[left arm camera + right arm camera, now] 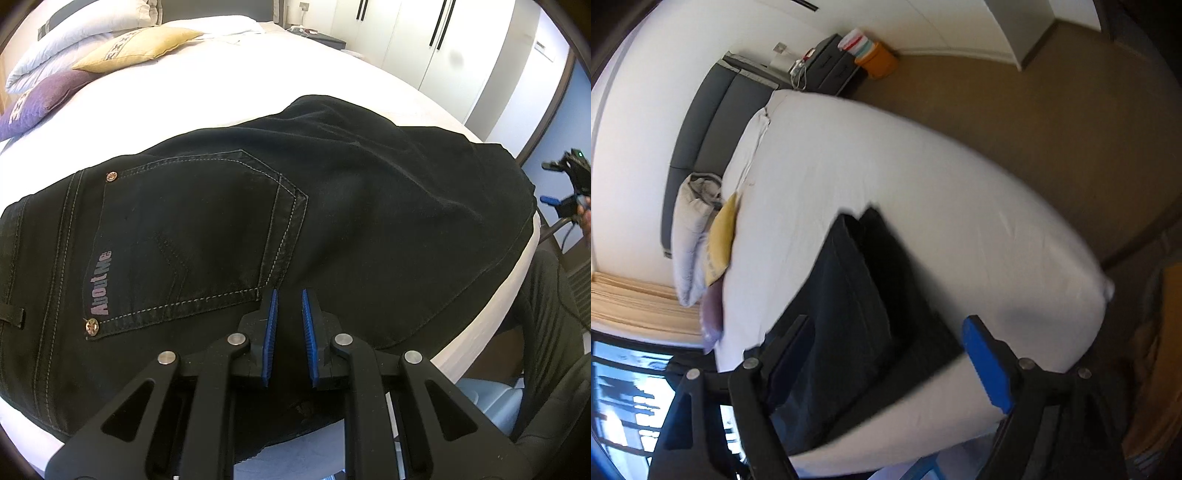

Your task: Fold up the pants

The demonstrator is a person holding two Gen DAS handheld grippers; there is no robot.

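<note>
Black pants (pixel 332 206) lie spread on the white bed (pixel 229 96), back pocket (pixel 199 236) up with an "AboutMe" label. My left gripper (pixel 289 293) hangs just over them at the pocket's lower corner. Its blue pads stand a narrow slit apart, and I see no fabric pinched between them. In the right wrist view the pants (pixel 857 295) look like a dark folded strip near the bed's edge. My right gripper (pixel 886 347) is wide open above that strip, with nothing in it. In the left wrist view it shows small at the far right (pixel 550 183), off the bed's side.
Yellow (pixel 140 48), purple (pixel 40 99) and white pillows lie at the head of the bed. White wardrobe doors (pixel 424 37) stand behind. An orange box (pixel 879 61) sits by a dark bedside unit. Brown floor (pixel 1052 122) runs beside the bed. A person's dark-clad leg (pixel 546 295) is at the bed's edge.
</note>
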